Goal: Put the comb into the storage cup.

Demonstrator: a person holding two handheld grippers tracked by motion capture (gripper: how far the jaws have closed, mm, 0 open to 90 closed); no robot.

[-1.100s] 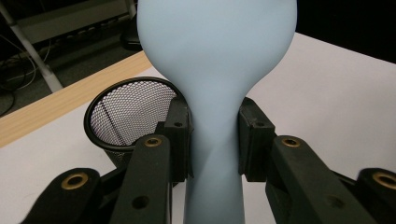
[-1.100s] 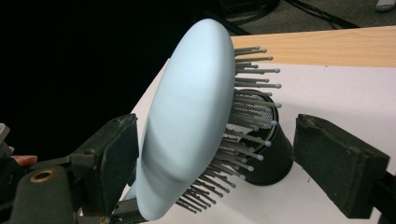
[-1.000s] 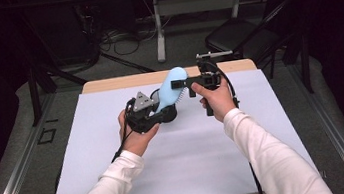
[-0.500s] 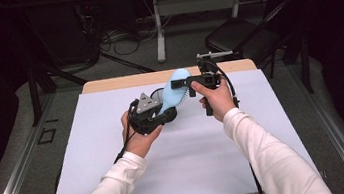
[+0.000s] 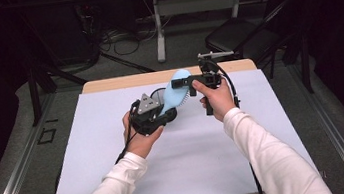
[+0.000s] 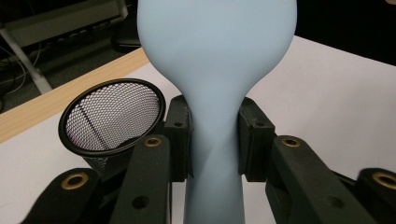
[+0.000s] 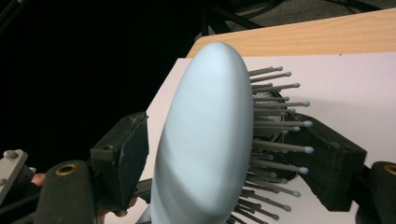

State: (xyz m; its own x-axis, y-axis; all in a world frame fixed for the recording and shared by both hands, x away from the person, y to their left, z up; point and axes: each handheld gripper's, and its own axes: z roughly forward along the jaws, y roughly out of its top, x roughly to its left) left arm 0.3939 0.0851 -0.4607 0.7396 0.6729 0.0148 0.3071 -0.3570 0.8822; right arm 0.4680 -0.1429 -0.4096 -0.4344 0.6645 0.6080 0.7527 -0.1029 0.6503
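A light blue hairbrush (image 5: 175, 96) is held above the table, its bristles (image 7: 275, 116) pointing sideways. My left gripper (image 5: 166, 113) is shut on its narrow handle (image 6: 215, 154), one pad on each side. My right gripper (image 5: 181, 84) reaches in from the right and straddles the brush head (image 7: 205, 130). One pad faces the smooth back and the other faces the bristle tips. Its jaws have just been closing on the head, and a small gap still shows at the back.
A black mesh cup (image 6: 112, 116) stands on the white table sheet (image 5: 194, 164) just behind the brush. A wooden table edge (image 5: 108, 83) runs along the far side. Beyond it stand a dark chair (image 5: 243, 42) and cables on the floor.
The right gripper's jaws have narrowed around the brush head. Both hands and the brush have stayed where they were.
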